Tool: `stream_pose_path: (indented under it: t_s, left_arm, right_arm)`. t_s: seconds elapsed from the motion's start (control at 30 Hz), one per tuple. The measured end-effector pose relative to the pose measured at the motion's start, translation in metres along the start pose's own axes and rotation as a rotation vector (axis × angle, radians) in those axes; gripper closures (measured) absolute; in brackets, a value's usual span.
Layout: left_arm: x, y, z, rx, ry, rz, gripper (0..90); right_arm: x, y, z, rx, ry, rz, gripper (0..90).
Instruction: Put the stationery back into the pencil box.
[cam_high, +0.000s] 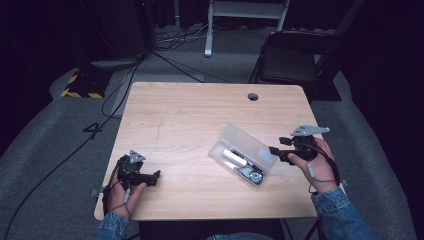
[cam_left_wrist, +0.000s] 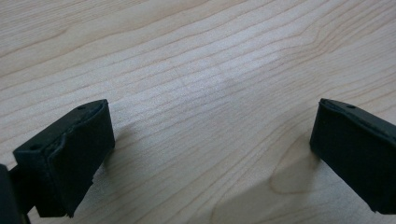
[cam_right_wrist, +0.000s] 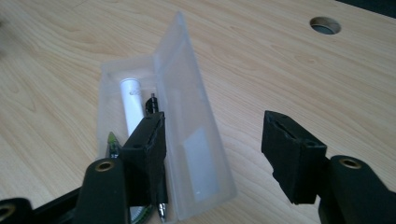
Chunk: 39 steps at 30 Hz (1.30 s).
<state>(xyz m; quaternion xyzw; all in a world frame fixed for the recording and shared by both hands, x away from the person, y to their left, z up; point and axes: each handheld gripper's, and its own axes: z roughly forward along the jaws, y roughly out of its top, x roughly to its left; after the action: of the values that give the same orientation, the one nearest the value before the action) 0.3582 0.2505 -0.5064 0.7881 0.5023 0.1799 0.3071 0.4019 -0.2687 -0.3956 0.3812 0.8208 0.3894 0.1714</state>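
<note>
Translucent plastic, our pencil case (cam_high: 243, 155) lies lid-up at four o'clock on the counter (cam_high: 190, 125), so our right tongs (cam_high: 274, 150) gape empty beside it while the left tongs (cam_high: 156, 175) idle apart at seven.

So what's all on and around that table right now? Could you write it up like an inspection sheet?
Surface: light wooden table with a round hole near its far edge.
Job's things: clear plastic case, lid open, holding a white tube, a pen and a round metal item.
Clutter: nothing seen.
Grippers: left gripper open over bare wood; right gripper open beside the case, nothing between its jaws.
Cables: several run across the grey floor left of and behind the table.
Surroundings: dark folding chair, a white frame, a yellow-and-black striped base.
</note>
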Motion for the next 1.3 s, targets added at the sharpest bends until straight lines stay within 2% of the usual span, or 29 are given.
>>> stream_pose_path:
  t_s: [0.1,0.33,0.57,0.7,0.9,1.3]
  left_arm:
    - [0.0,0.0,0.0,0.0,0.0,0.0,0.2]
    - [0.0,0.0,0.0,0.0,0.0,0.001,0.2]
    - [0.0,0.0,0.0,0.0,0.0,0.0,0.2]
    - [0.0,0.0,0.0,0.0,-0.001,0.0,0.2]
    - [0.0,0.0,0.0,0.0,0.0,0.0,0.2]
    - [0.0,0.0,0.0,0.0,0.0,0.001,0.2]
  right_arm:
    - [-0.004,-0.002,-0.004,-0.004,-0.013,0.014,41.3]
    - [-0.034,-0.017,-0.013,-0.001,-0.08,0.088,41.2]
    - [-0.059,-0.038,-0.004,0.025,-0.128,0.137,40.7]
    - [-0.068,-0.048,0.004,0.032,-0.136,0.153,39.9]
    - [-0.076,-0.06,0.017,0.051,-0.144,0.148,38.9]
    - [-0.079,-0.078,0.035,0.09,-0.147,0.159,38.3]
